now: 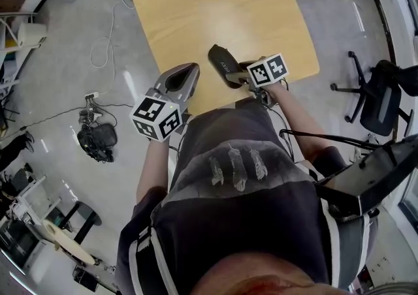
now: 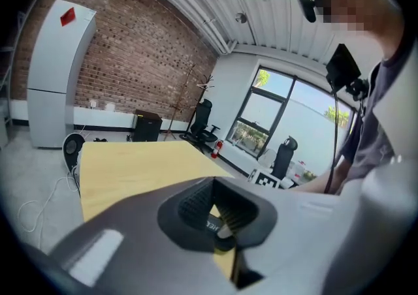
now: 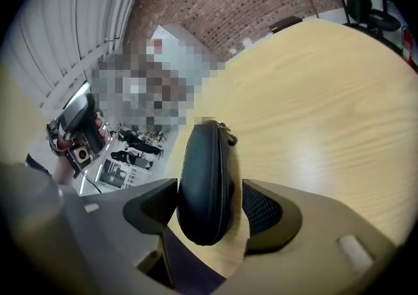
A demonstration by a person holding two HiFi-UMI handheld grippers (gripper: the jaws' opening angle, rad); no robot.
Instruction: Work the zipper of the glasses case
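Note:
The black glasses case (image 1: 222, 62) stands on its edge near the front edge of the wooden table (image 1: 222, 6). In the right gripper view the case (image 3: 204, 183) sits between the jaws of my right gripper (image 3: 209, 212), zipper seam facing the camera and the pull at its far top. The jaws stand wide and a strip of table shows between the case and the right pad (image 3: 264, 212). My right gripper (image 1: 235, 78) reaches the case from the right. My left gripper (image 1: 185, 70) hovers at the table's front edge left of the case, shut and holding nothing (image 2: 219, 212).
A black office chair (image 1: 382, 98) stands right of the table. Cables and a dark bag (image 1: 98, 140) lie on the floor at the left. A dark equipment arm (image 1: 366, 176) juts in at the right. A white cabinet (image 2: 55, 78) stands by the brick wall.

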